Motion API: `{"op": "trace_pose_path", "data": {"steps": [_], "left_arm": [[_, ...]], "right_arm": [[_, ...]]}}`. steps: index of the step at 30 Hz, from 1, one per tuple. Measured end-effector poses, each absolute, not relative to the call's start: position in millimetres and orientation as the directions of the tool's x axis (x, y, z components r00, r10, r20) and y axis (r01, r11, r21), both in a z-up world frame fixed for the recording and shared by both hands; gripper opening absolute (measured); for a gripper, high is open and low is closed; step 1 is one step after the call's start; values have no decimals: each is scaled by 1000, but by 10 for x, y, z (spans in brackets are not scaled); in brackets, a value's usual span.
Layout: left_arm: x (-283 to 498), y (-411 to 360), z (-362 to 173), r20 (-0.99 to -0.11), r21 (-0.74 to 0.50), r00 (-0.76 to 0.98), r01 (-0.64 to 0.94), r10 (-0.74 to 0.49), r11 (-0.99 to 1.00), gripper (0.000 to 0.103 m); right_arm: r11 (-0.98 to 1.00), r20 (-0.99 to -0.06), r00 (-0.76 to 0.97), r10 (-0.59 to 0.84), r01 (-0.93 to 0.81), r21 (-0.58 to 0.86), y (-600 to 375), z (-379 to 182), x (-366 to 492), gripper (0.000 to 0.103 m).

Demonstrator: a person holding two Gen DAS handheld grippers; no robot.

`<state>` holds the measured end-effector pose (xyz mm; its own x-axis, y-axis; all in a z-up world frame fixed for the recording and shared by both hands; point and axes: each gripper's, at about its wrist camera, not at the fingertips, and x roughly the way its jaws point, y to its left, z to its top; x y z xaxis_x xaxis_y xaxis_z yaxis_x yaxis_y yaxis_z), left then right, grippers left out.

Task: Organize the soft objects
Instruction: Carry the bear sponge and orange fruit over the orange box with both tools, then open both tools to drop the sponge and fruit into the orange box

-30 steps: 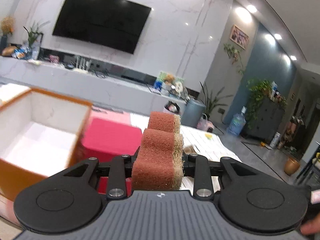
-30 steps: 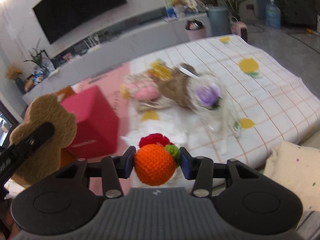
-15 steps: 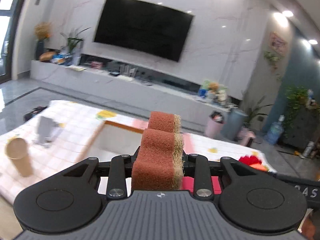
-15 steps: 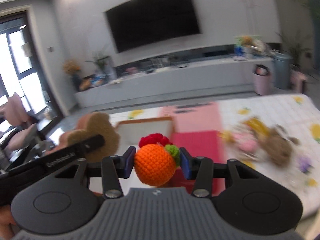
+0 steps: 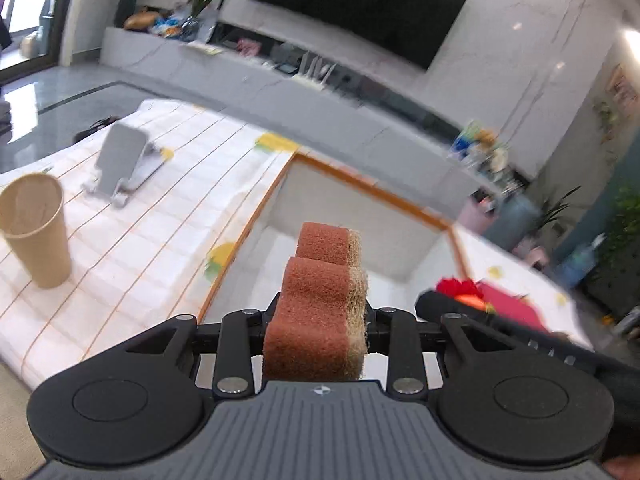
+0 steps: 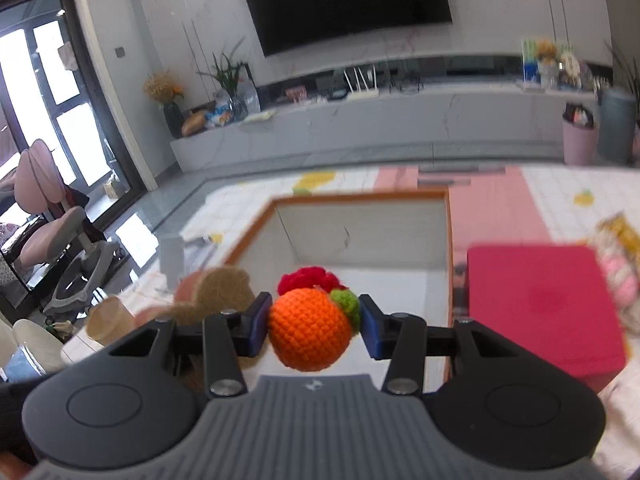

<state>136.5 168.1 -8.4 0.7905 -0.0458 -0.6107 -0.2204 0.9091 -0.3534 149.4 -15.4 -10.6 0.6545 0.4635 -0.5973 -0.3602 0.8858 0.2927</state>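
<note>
My left gripper (image 5: 318, 326) is shut on a wavy red-brown and tan sponge (image 5: 316, 300), held above the near edge of an open orange-rimmed white box (image 5: 372, 192). My right gripper (image 6: 314, 322) is shut on an orange crochet ball (image 6: 308, 332) with red and green tufts, held above the same box (image 6: 360, 200). The sponge also shows in the right wrist view (image 6: 218, 292) at the left. The crochet ball's red tuft shows in the left wrist view (image 5: 456, 288) at the right.
A paper cup (image 5: 34, 232) and a grey phone stand (image 5: 122, 164) sit on the checked cloth left of the box. A pink-red box (image 6: 540, 304) stands right of it. More soft toys (image 6: 620, 264) lie at the far right.
Both grippers have swung left from the toy pile and the pink-red box and now tilt down over the open white box. Both grips are unchanged.
</note>
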Motion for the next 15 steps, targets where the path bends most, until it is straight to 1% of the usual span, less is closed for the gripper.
{"op": "trace_pose_path", "data": {"steps": [3, 7, 9, 11, 12, 14, 15], "left_arm": [[1385, 1607, -147, -629, -281, 776, -277, 41, 919, 37], [1329, 1471, -176, -639, -158, 755, -320, 151, 934, 40], [1310, 1488, -193, -633, -129, 751, -341, 188, 931, 51], [1295, 1514, -166, -620, -119, 756, -353, 208, 928, 55], [1286, 1523, -162, -619, -118, 756, -357, 213, 927, 55], [1251, 1523, -130, -617, -136, 763, -344, 192, 929, 62], [1235, 1531, -122, -616, -150, 767, -339, 180, 929, 63]], "right_arm": [[881, -626, 621, 472, -359, 308, -235, -332, 1559, 46], [870, -588, 645, 488, -417, 265, -247, -408, 1506, 46], [859, -583, 636, 505, -438, 266, -237, -426, 1514, 46], [858, -584, 637, 503, -448, 250, -237, -439, 1489, 46], [860, -585, 640, 498, -448, 242, -243, -439, 1487, 46], [863, -586, 644, 492, -450, 229, -251, -452, 1464, 46], [863, -586, 645, 490, -452, 223, -249, -453, 1460, 46]]}}
